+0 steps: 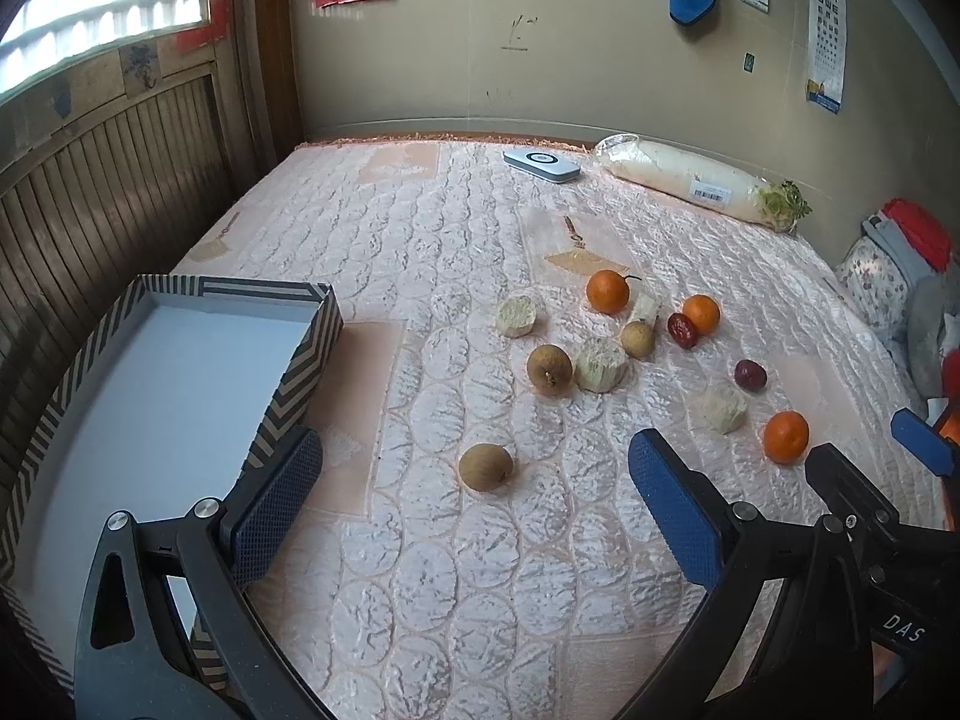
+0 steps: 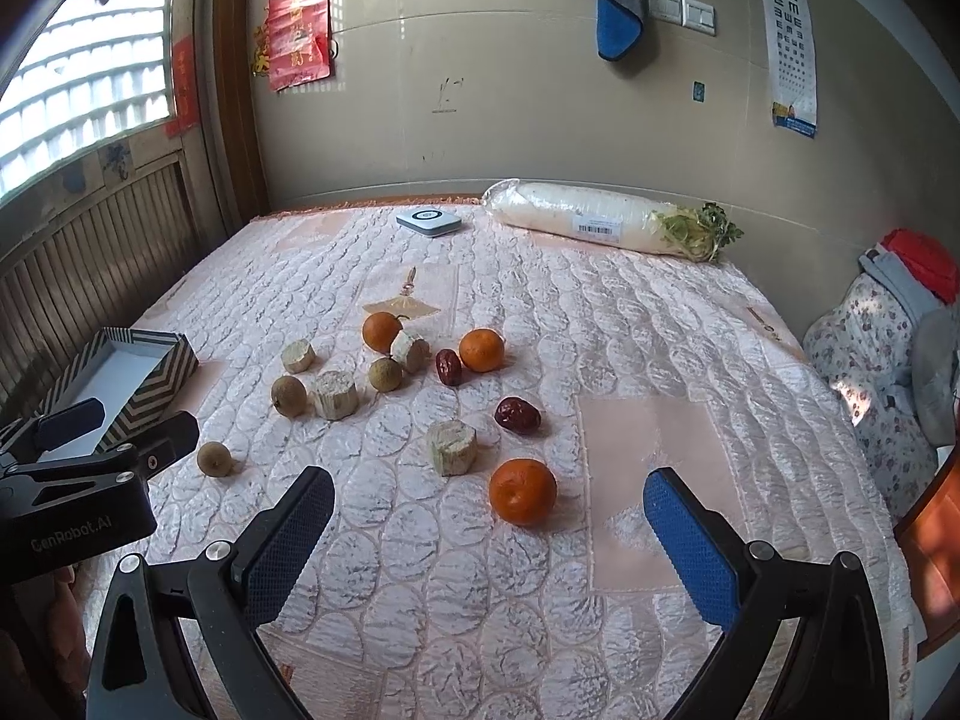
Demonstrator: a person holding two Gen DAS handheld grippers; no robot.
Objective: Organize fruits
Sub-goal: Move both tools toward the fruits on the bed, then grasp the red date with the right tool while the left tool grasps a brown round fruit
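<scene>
Quilted mattress (image 1: 480,570) fills both views, pale pink, everything else sitting on it. Striped box (image 1: 300,360) at the left edge, open top, white floor bare, nothing in it yet. Wrapped daikon (image 2: 588,216) far back against the wall, long axis running left-right, not likely part of the sort. White flat device (image 2: 428,220) just beside it. Left gripper (image 1: 474,480) low over the mattress, blue pads spread wide, holding nothing; left pad right up against the box's near corner. Right gripper (image 2: 489,504) likewise spread wide, empty, low. Fruits scattered mid-mattress, well apart from the box: three oranges, nearest orange (image 2: 522,492) sitting just ahead of the right gripper, almost centred between its pads. Cut pale chunks, nearest chunk (image 2: 451,447) just behind and left of that orange. Brown round longan (image 1: 486,467) alone, dead ahead of the left gripper, between its pads' line, closest fruit to the box. Two more brown ones and two red dates (image 2: 517,414) further back in the cluster. Key relation: longan straight ahead of left, box immediately to its left, so short carry for that hand; orange straight ahead of right, round, no axis to align. Judging task barely started.
</scene>
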